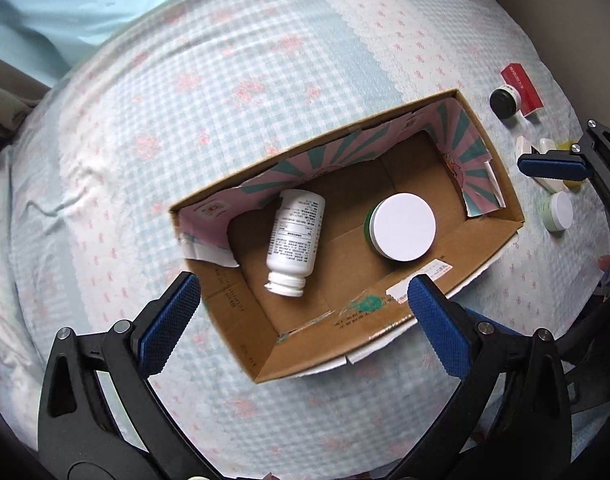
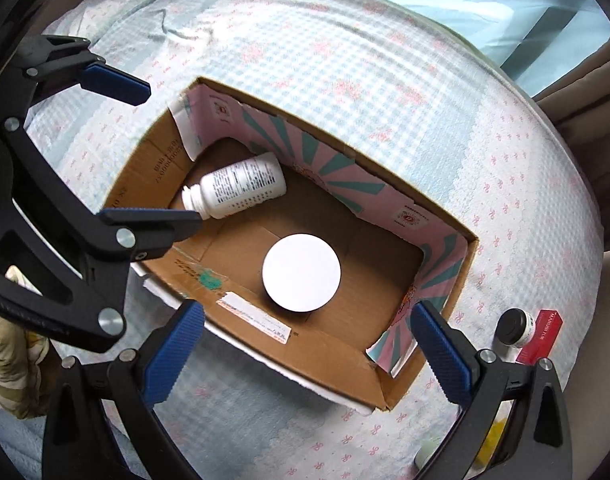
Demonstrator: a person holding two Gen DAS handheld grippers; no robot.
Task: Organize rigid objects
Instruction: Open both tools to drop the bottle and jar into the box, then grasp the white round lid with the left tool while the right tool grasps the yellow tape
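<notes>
An open cardboard box sits on a checked bed cover. Inside lie a white pill bottle on its side and a green jar with a white lid standing upright. My left gripper is open and empty above the box's near wall; it also shows in the right wrist view. My right gripper is open and empty over the box's near edge; one of its fingers shows in the left wrist view.
Right of the box lie a black-lidded small jar, a red carton, a pale green jar with white lid, white pieces and something yellow. Pale blue bedding lies beyond.
</notes>
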